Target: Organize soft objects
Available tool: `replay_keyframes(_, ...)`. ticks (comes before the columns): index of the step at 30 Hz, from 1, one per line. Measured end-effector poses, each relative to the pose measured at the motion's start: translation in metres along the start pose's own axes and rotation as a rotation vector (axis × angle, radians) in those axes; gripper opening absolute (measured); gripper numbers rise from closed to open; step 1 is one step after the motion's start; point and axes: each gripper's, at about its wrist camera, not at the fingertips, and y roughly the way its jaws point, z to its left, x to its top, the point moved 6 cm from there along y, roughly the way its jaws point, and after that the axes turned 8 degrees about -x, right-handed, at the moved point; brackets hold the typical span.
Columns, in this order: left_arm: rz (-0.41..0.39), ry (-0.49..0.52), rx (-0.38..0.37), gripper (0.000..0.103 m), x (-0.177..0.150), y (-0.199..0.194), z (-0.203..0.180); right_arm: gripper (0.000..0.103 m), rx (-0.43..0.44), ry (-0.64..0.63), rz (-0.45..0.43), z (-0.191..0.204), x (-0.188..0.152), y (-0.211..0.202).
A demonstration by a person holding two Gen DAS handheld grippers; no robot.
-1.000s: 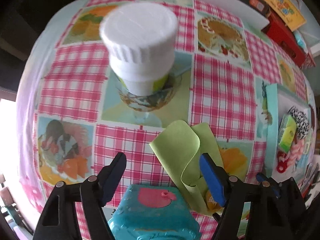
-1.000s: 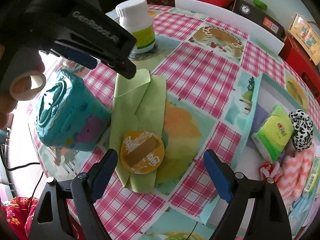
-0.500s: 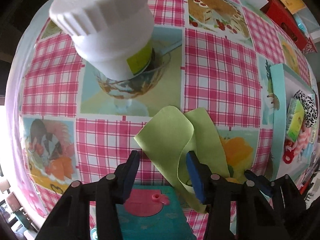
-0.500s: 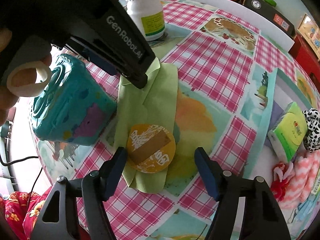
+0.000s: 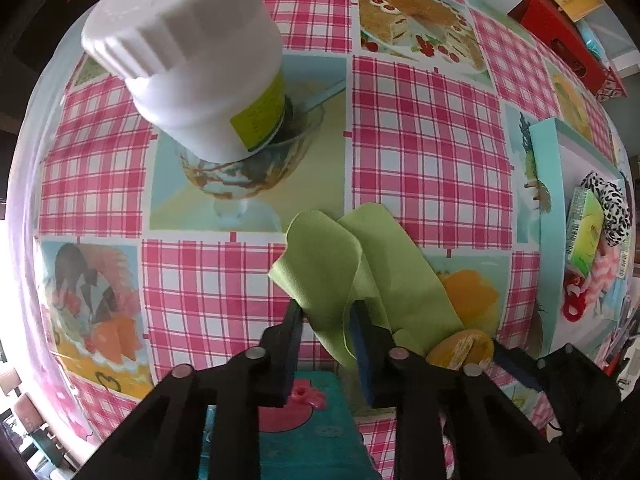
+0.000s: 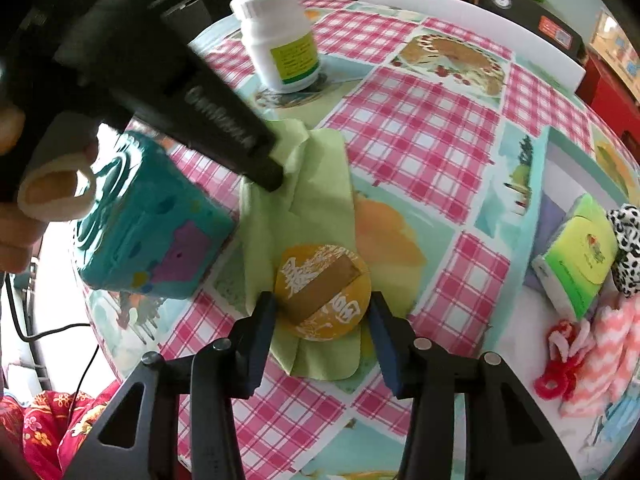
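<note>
A light green cloth (image 5: 400,280) lies folded on the checked tablecloth, one flap standing up. My left gripper (image 5: 326,316) points straight down, its jaws closing, and both pads pinch that raised flap; the right wrist view shows its tip (image 6: 272,176) on the cloth (image 6: 320,184). A yellow round disc (image 6: 324,292) rests on the cloth's near end. My right gripper (image 6: 322,316) straddles it with jaws closing, the pads touching the disc's rim on both sides. A teal tray (image 5: 540,200) at the right holds a green tissue pack (image 6: 580,252), a spotted scrunchie (image 6: 628,248) and a pink-white cloth (image 6: 608,344).
A white bottle (image 5: 200,52) stands just beyond the cloth. A teal patterned box (image 6: 148,232) sits left of the cloth, close under my left gripper. A red ring toy (image 6: 556,380) lies in the tray. Red boxes (image 5: 560,36) line the far table edge.
The left gripper came down and its jaws narrowed from wide onto the cloth's raised flap. The right jaws narrowed around the yellow disc; that hand barely moved.
</note>
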Motion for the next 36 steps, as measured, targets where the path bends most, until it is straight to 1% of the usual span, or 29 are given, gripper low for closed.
replay_keyframes(6,-0.021,0.015,-0.008,0.012,-0.007,-0.004,-0.007,0.048,-0.015,0.052,-0.013,-0.027,-0.002,-0.003)
replay_keyframes(9,-0.052,0.023,-0.01,0.009,-0.007,-0.009,-0.011,0.048,-0.019,0.077,-0.028,-0.039,-0.003,-0.007)
replay_keyframes(11,-0.085,0.03,-0.01,0.009,-0.008,-0.015,-0.015,0.048,-0.017,0.082,-0.038,-0.049,-0.005,-0.014)
replay_keyframes(16,-0.146,0.023,-0.024,0.008,-0.011,-0.026,-0.024,0.048,-0.02,0.09,-0.063,-0.059,-0.004,-0.023)
replay_keyframes(21,-0.207,0.022,-0.04,0.007,-0.016,-0.044,-0.035,0.048,-0.029,0.106,-0.077,-0.053,-0.006,-0.025)
replay_keyframes(24,-0.243,0.018,-0.043,0.007,-0.022,-0.062,-0.033,0.048,-0.035,0.116,-0.085,-0.054,-0.007,-0.028)
replay_keyframes(31,-0.335,-0.006,-0.058,0.007,-0.027,-0.084,-0.034,0.048,-0.049,0.146,-0.107,-0.057,-0.003,-0.035)
replay_keyframes(33,-0.345,-0.005,-0.06,0.007,-0.029,-0.088,-0.033,0.048,-0.054,0.157,-0.116,-0.061,-0.003,-0.038)
replay_keyframes(36,-0.338,-0.005,-0.051,0.007,-0.023,-0.08,-0.034,0.048,-0.053,0.17,-0.124,-0.065,-0.004,-0.041)
